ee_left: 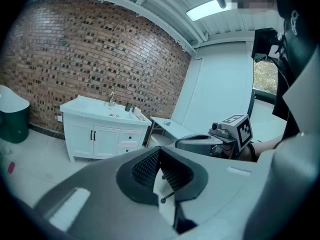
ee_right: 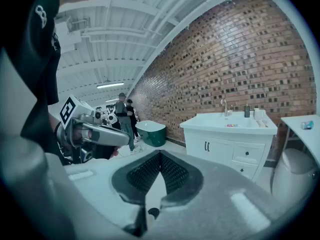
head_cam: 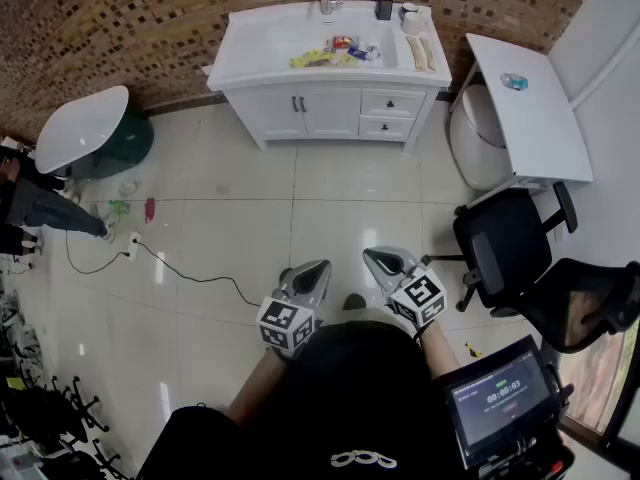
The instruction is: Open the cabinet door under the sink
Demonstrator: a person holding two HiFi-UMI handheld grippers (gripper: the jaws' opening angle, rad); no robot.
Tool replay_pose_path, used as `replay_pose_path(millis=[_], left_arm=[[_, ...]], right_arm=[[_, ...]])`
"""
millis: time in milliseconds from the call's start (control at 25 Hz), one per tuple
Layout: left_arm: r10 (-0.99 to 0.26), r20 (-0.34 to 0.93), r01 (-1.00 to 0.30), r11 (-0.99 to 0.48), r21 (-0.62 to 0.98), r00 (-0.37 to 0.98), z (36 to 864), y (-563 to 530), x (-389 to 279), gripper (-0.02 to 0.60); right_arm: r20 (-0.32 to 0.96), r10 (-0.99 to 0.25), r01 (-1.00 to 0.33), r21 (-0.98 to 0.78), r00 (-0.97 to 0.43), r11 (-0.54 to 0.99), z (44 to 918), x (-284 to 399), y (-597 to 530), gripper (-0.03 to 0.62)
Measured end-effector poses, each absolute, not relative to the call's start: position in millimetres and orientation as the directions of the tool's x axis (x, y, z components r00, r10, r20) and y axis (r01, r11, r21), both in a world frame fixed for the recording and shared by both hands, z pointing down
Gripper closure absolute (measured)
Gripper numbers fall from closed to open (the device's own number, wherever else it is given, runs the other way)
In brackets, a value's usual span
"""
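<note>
The white sink cabinet (head_cam: 300, 113) stands against the brick wall across the tiled floor, far from me. Its two doors are closed, with dark handles (head_cam: 297, 103) at the middle seam, and two drawers (head_cam: 392, 103) sit to their right. My left gripper (head_cam: 321, 267) and right gripper (head_cam: 371, 256) are held side by side close to my body, both shut with nothing in them and both pointing toward the cabinet. The left gripper view shows the cabinet (ee_left: 102, 139) small beyond the left gripper (ee_left: 159, 151). In the right gripper view the cabinet (ee_right: 220, 146) lies past the right gripper (ee_right: 160, 154).
A toilet (head_cam: 478, 133) and a white table (head_cam: 530, 118) stand right of the cabinet, with black office chairs (head_cam: 505, 243) nearer me. At the left are a green bin with a white lid (head_cam: 85, 133), a floor cable (head_cam: 190, 273) and a person (head_cam: 30, 203). Small items lie in the sink (head_cam: 340, 53).
</note>
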State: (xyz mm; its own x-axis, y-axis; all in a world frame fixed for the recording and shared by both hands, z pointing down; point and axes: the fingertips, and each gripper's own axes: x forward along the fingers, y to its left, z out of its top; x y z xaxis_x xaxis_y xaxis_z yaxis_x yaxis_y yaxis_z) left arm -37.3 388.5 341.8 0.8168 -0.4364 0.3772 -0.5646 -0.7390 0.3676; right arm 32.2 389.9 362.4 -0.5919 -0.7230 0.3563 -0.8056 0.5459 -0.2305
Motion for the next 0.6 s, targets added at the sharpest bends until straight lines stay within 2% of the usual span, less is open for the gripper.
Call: replay_pose_path(millis=[400, 600], left_arm=[[-0.450, 0.379, -0.582, -0.707, 0.402, 0.809, 360, 324, -66, 0.565], [-0.429, 0.379, -0.568, -0.698, 0.437, 0.820, 374, 257, -87, 0.565]], right_arm=[[0.407, -0.693, -0.802, -0.242, -0.595, 0.546, 382, 10, 336, 0.603], [0.434, -0.683, -0.805, -0.226, -0.587, 0.548, 385, -18, 275, 0.603]])
